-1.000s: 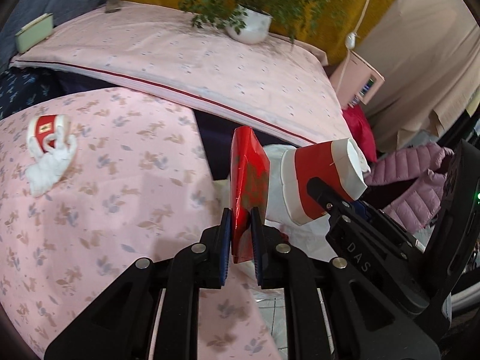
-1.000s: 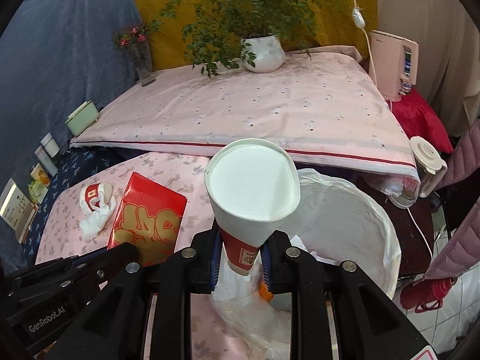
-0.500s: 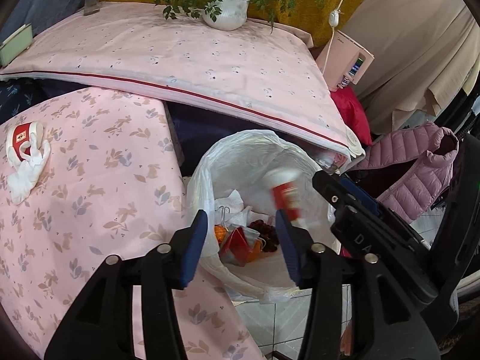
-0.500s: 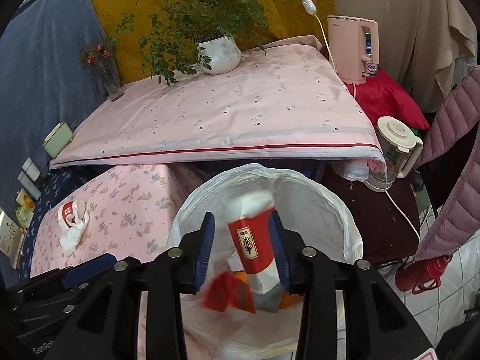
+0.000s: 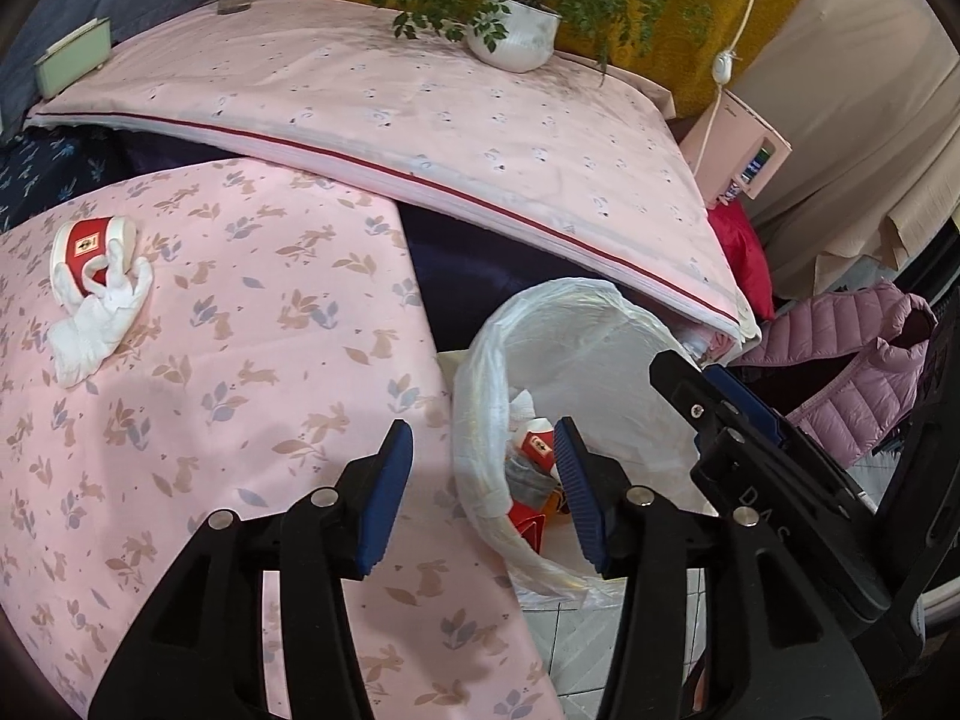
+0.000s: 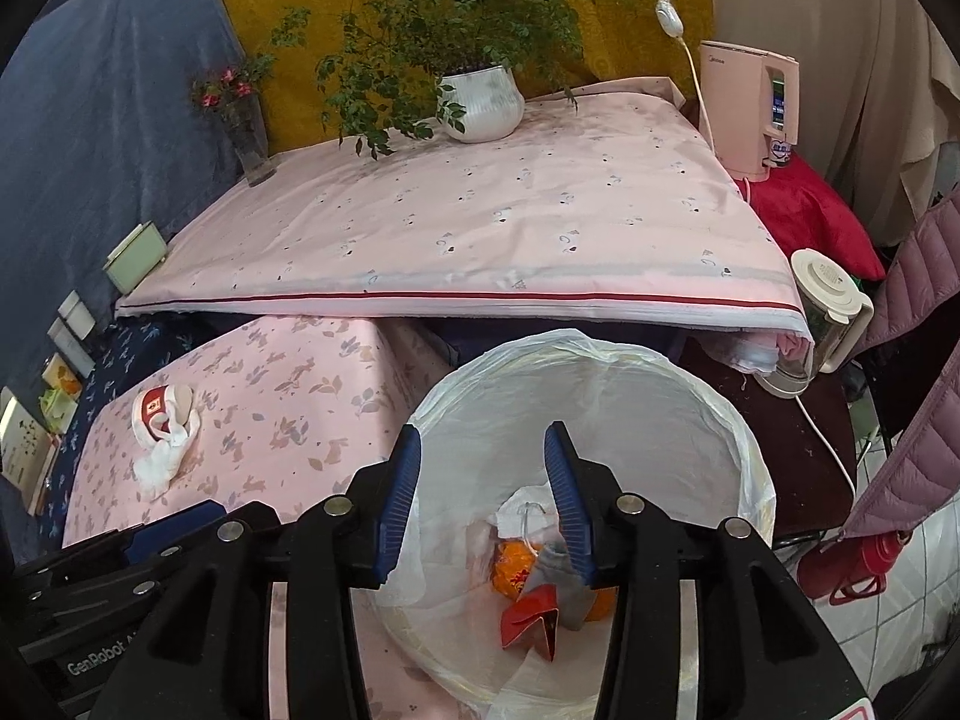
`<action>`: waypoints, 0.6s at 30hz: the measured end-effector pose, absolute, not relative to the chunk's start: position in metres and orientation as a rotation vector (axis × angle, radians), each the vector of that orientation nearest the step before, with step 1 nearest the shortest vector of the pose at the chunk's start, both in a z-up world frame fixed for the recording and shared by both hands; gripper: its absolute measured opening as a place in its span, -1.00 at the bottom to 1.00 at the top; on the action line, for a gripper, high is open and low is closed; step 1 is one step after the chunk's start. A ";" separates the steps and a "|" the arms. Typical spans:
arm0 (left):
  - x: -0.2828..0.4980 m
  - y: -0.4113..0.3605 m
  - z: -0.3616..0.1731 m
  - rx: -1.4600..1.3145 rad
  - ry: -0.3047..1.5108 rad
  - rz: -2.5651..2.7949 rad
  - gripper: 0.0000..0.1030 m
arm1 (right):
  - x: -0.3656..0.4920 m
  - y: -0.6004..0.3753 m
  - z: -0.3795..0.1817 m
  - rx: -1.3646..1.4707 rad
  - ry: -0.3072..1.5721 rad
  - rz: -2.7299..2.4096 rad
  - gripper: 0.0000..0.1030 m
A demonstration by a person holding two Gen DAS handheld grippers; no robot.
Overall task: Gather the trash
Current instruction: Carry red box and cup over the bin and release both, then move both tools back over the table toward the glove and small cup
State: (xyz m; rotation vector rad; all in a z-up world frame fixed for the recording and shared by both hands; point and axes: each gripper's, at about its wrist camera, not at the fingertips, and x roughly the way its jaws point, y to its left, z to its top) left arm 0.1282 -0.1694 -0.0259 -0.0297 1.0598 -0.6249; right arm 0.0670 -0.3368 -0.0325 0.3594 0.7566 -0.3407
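A bin lined with a white plastic bag (image 6: 744, 456) stands beside the low pink table; it also shows in the left wrist view (image 5: 480, 396). Inside lie a red packet (image 6: 531, 624), an orange wrapper (image 6: 513, 564) and a red-and-white paper cup (image 5: 536, 443). My right gripper (image 6: 480, 510) is open and empty above the bin's mouth. My left gripper (image 5: 483, 492) is open and empty over the table edge next to the bin. A crushed red-and-white cup with white tissue (image 5: 96, 294) lies on the table at the far left, also seen in the right wrist view (image 6: 162, 432).
A higher pink-covered table (image 6: 480, 228) behind holds a potted plant (image 6: 480, 102) and a vase (image 6: 249, 138). A pink appliance (image 6: 750, 108), a blender jug (image 6: 825, 312), a purple jacket (image 5: 858, 372) and a red flask (image 6: 852, 564) crowd the right side.
Both grippers opened and let go: the red packet and the paper cup fell into the bin. The left gripper then swung left toward the table.
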 end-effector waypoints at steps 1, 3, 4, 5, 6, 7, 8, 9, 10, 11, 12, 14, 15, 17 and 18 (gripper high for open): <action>0.129 -0.166 -0.026 -0.033 1.060 -0.616 -0.10 | 0.069 -0.334 -0.033 0.356 0.759 -0.335 -0.18; 0.132 -0.158 -0.027 -0.042 1.061 -0.602 -0.10 | 0.072 -0.326 -0.033 0.348 0.763 -0.323 -0.18; 0.133 -0.155 -0.028 -0.046 1.061 -0.596 -0.10 | 0.074 -0.323 -0.034 0.345 0.765 -0.317 -0.17; 0.134 -0.151 -0.028 -0.049 1.060 -0.589 -0.10 | 0.076 -0.319 -0.034 0.343 0.768 -0.311 -0.17; 0.135 -0.147 -0.028 -0.053 1.060 -0.581 -0.10 | 0.078 -0.316 -0.034 0.339 0.771 -0.303 -0.17; 0.137 -0.144 -0.029 -0.058 1.061 -0.576 -0.10 | 0.079 -0.313 -0.034 0.335 0.773 -0.298 -0.17; 0.138 -0.140 -0.029 -0.064 1.061 -0.569 -0.10 | 0.081 -0.309 -0.034 0.330 0.775 -0.292 -0.17; 0.139 -0.136 -0.029 -0.069 1.061 -0.562 -0.10 | 0.083 -0.305 -0.034 0.326 0.777 -0.285 -0.17; 0.140 -0.133 -0.029 -0.072 1.061 -0.557 -0.10 | 0.084 -0.303 -0.034 0.323 0.778 -0.279 -0.17; 0.141 -0.130 -0.029 -0.076 1.062 -0.550 -0.10 | 0.085 -0.300 -0.034 0.320 0.779 -0.273 -0.17; 0.142 -0.127 -0.030 -0.081 1.063 -0.545 -0.10 | 0.087 -0.297 -0.034 0.317 0.780 -0.268 -0.17; 0.143 -0.120 -0.031 -0.088 1.064 -0.534 -0.10 | 0.090 -0.292 -0.033 0.312 0.781 -0.257 -0.17; 0.144 -0.117 -0.032 -0.092 1.063 -0.530 -0.10 | 0.092 -0.289 -0.033 0.309 0.782 -0.252 -0.17; 0.146 -0.110 -0.032 -0.100 1.063 -0.517 -0.10 | 0.095 -0.283 -0.033 0.302 0.784 -0.241 -0.17; 0.147 -0.106 -0.033 -0.103 1.062 -0.510 -0.10 | 0.096 -0.279 -0.033 0.297 0.785 -0.235 -0.17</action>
